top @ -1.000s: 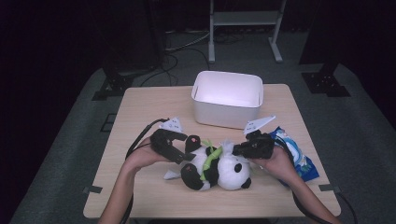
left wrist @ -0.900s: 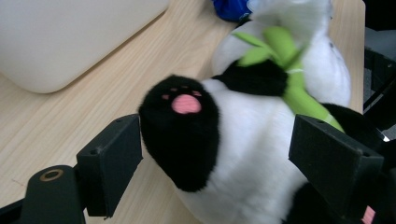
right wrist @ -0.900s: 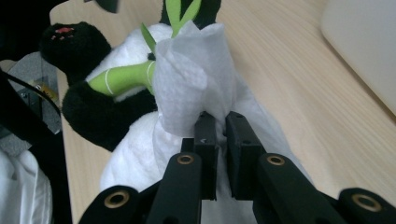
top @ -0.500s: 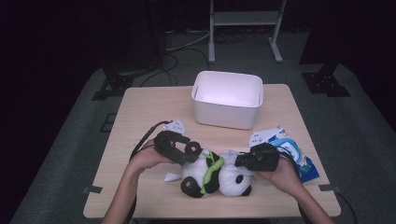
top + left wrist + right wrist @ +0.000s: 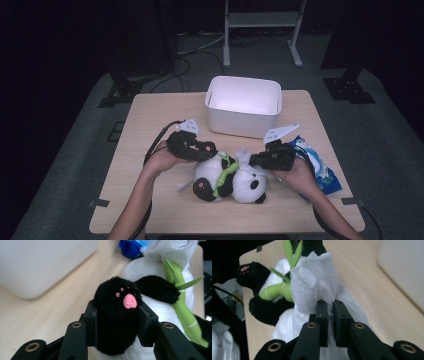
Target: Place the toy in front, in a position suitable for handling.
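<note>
A black-and-white panda plush (image 5: pixel 235 182) with a green bamboo sprig (image 5: pixel 186 312) lies on its back on the wooden table (image 5: pixel 150 125). My left gripper (image 5: pixel 212 149) has just been closing and now stands shut on the panda's black paw (image 5: pixel 117 312), whose pink pad faces the left gripper view; both pads press into the fur. My right gripper (image 5: pixel 252 159) is shut on a crumpled white tissue (image 5: pixel 314 287) that rests against the panda's white body (image 5: pixel 284 332). In the right gripper view its jaws (image 5: pixel 330 307) pinch the tissue's fold.
A white open bin (image 5: pixel 243 107) stands just behind the panda at the table's middle back. A blue wipes pack (image 5: pixel 320 170) lies under my right hand near the right edge. Cables trail off the table from both grippers.
My left gripper's jaws have closed onto the panda's paw. The right gripper dipped toward the plush with the tissue and came back up a little. The panda shifted slightly.
</note>
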Motion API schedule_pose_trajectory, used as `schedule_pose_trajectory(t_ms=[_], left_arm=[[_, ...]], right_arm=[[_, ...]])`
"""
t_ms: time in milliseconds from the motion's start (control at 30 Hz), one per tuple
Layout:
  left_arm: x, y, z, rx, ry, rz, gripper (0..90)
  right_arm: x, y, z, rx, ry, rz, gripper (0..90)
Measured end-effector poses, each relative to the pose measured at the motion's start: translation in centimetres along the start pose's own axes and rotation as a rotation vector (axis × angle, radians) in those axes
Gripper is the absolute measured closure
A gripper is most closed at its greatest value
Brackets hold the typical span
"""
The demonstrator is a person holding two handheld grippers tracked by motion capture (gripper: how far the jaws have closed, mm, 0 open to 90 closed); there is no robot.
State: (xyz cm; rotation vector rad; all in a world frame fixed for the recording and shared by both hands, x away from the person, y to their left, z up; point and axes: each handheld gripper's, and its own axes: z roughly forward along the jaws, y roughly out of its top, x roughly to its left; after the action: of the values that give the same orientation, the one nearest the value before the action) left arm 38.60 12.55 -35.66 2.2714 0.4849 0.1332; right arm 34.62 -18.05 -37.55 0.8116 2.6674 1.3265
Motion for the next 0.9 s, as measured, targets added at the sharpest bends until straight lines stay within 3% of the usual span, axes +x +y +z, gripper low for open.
schedule_pose_trajectory(t_ms=[100, 233, 400, 500, 600, 700, 767, 833, 900], left_arm=[[0.4, 0.8, -0.8, -0.022, 0.032, 0.041, 58.8], [0.2, 0.2, -1.3, -0.021, 0.030, 0.087, 58.5], [-0.4, -1.9, -1.6, -0.055, 0.011, 0.073, 58.4], [-0.8, -3.0, -1.8, -0.060, 0.006, 0.063, 57.2], [-1.1, -3.8, -2.1, -0.081, -0.009, 0.044, 54.9], [-1.3, -4.0, -2.3, -0.099, -0.038, 0.007, 44.9], [-1.6, -3.9, -2.1, -0.072, -0.052, -0.020, 30.7], [-2.0, -3.9, -1.7, -0.041, -0.062, -0.007, 27.2], [-2.3, -3.8, -1.4, -0.042, -0.081, -0.022, 20.8]], right_arm=[[-0.3, 0.9, 0.2, -0.006, -0.008, 0.004, 82.9], [-0.4, 1.8, 0.8, 0.023, 0.038, -0.009, 82.9], [-1.2, 3.7, 1.3, 0.003, 0.013, -0.002, 82.9], [-1.4, 4.2, 2.9, 0.058, 0.024, -0.005, 82.9], [-0.6, 4.0, 4.0, 0.082, 0.036, -0.028, 83.0], [-0.1, 3.9, 3.8, 0.086, 0.046, -0.040, 83.2], [0.3, 3.7, 3.5, 0.088, 0.052, -0.041, 83.2], [0.7, 3.5, 3.2, 0.092, 0.056, -0.046, 83.2], [1.1, 3.3, 2.9, 0.092, 0.054, -0.053, 83.2]])
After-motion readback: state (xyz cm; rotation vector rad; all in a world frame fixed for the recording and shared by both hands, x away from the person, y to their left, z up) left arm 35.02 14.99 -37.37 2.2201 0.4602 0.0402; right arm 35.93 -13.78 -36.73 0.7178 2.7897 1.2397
